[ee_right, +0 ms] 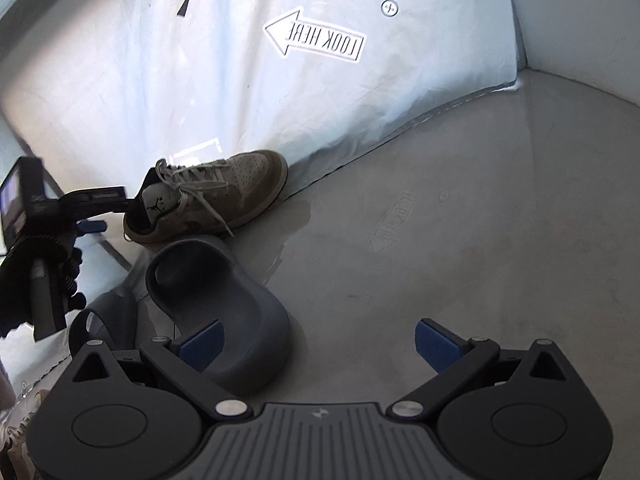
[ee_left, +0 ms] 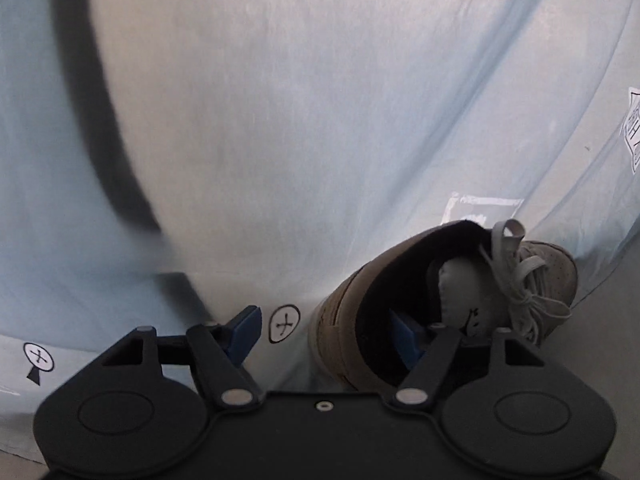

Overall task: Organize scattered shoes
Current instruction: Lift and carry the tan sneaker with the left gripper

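A: Where's the tan sneaker (ee_right: 208,196)?
B: On the floor (ee_right: 460,208) at the white sheet's (ee_right: 320,100) edge, twelve o'clock of the grey slide (ee_right: 224,300).
A: And the tools?
B: Left tool (ee_left: 324,330) straddles its heel collar, pads apart; right tool (ee_right: 320,344) gapes, empty.

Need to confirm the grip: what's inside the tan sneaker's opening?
One finger of the left gripper reaches into the tan sneaker, beside its padded tongue. The toe end inside is hidden.
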Motion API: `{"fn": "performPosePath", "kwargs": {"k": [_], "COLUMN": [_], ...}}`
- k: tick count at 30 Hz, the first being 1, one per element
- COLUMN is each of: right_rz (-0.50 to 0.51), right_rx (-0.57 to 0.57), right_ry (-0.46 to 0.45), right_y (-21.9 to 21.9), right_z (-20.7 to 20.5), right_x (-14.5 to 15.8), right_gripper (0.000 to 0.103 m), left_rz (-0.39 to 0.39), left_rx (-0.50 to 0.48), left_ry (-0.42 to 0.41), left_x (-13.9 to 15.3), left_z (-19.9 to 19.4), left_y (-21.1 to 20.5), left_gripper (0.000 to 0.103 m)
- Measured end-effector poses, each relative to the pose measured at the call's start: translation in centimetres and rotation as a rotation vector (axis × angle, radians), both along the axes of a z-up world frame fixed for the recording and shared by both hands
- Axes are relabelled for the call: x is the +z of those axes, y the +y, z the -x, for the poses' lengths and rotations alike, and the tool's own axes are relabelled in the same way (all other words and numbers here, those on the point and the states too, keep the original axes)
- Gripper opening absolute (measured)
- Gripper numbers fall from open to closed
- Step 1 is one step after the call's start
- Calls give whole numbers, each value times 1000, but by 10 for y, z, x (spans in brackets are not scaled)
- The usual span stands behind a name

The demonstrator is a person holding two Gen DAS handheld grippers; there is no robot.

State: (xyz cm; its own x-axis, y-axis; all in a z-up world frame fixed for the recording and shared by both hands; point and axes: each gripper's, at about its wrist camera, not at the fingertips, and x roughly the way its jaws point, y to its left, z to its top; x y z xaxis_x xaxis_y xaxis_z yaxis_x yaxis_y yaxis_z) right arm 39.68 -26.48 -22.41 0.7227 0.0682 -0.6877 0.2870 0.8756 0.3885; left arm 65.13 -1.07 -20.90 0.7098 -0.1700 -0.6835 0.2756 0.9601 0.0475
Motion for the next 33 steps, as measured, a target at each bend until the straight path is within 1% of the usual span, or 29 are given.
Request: {"fn": "performPosePath", "kwargs": {"k": [1, 2, 3, 4, 5, 6, 7, 9, 11, 14, 15, 17, 18, 21, 23, 27, 30, 33], "right_rz": [-1, -1, 0, 0, 7, 16, 25, 40, 48, 49, 50, 58, 64, 75, 78, 83, 93, 100], "right_rx": [12, 21, 28, 35, 40, 44, 49, 52, 43, 27, 22, 16, 15, 9, 4, -2, 8, 19], "right_ry": [7, 11, 13, 15, 13, 10, 7, 2, -4, -19, -28, -37, -38, -40, -43, -67, -92, -112], "right_y": [3, 5, 7, 9, 11, 13, 15, 16, 15, 13, 12, 10, 9, 6, 5, 8, 11, 15], "right_z": [-4, -6, -9, -11, -15, -19, -22, -29, -34, -39, -39, -37, -34, -28, -23, -10, 4, 19], "right_x": [-4, -6, -7, -9, -9, -10, -10, -11, -11, -7, -5, -2, 0, 4, 8, 22, 35, 50], "right_gripper": [101, 101, 101, 101, 101, 101, 101, 101, 101, 101, 101, 101, 101, 101, 101, 101, 101, 101], "left_rz": [-3, -8, 3, 25, 48, 60, 67, 32, 38, 123, 141, 164, 160, 113, 125, 180, 214, 226], "left_rx": [-3, -1, 10, 20, 28, 25, 17, 32, 65, 170, 187, 205, 197, 150, 153, 198, 251, 308], "left_ry": [20, 25, 21, 20, 22, 16, 6, -31, -45, -80, -99, -143, -165, -227, -248, -261, -285, -298], "left_x": [-7, -12, -16, -18, -19, -19, -20, -21, -20, -7, 1, 18, 25, 46, 60, 82, 101, 116], "left_z": [-5, -8, -11, -12, -12, -11, -9, 0, 6, 20, 26, 38, 44, 67, 84, 113, 149, 187], "left_y": [0, 0, 2, 4, 6, 6, 6, 2, 3, 13, 16, 21, 21, 21, 30, 55, 82, 102], "left_gripper": [65, 64, 63, 60, 52, 41, 37, 34, 34, 30, 30, 29, 29, 29, 29, 28, 28, 28]}}
